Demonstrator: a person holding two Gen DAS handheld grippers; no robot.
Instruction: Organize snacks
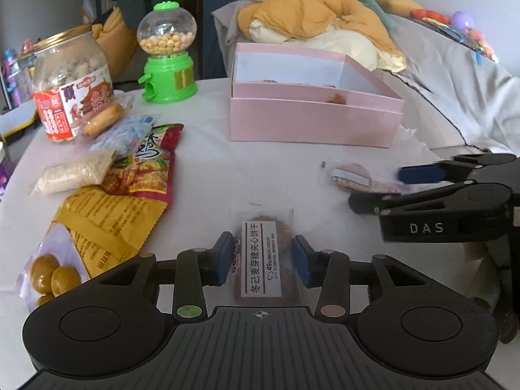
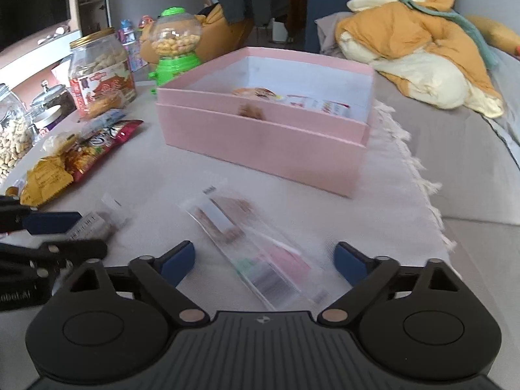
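A clear-wrapped brown biscuit packet (image 1: 260, 256) with a white label lies on the white cloth between the blue pads of my left gripper (image 1: 263, 256). The pads stand close to its wrapper edges without squeezing it. A second, longer clear packet (image 2: 253, 253) lies between the wide-apart pads of my right gripper (image 2: 265, 261), which is open and touches nothing. The pink box (image 2: 260, 149) stands open behind, with a few snacks inside. In the left wrist view the right gripper (image 1: 383, 188) sits at the right, beside its packet (image 1: 351, 178) and in front of the pink box (image 1: 312, 123).
Left of the packets lie several snack bags (image 1: 136, 169), a big plastic jar of biscuits (image 1: 74, 87) and a green candy dispenser (image 1: 167, 55). Glass jars (image 2: 13, 139) stand at the far left. A sofa with piled orange clothes (image 2: 416, 42) borders the table's right and back.
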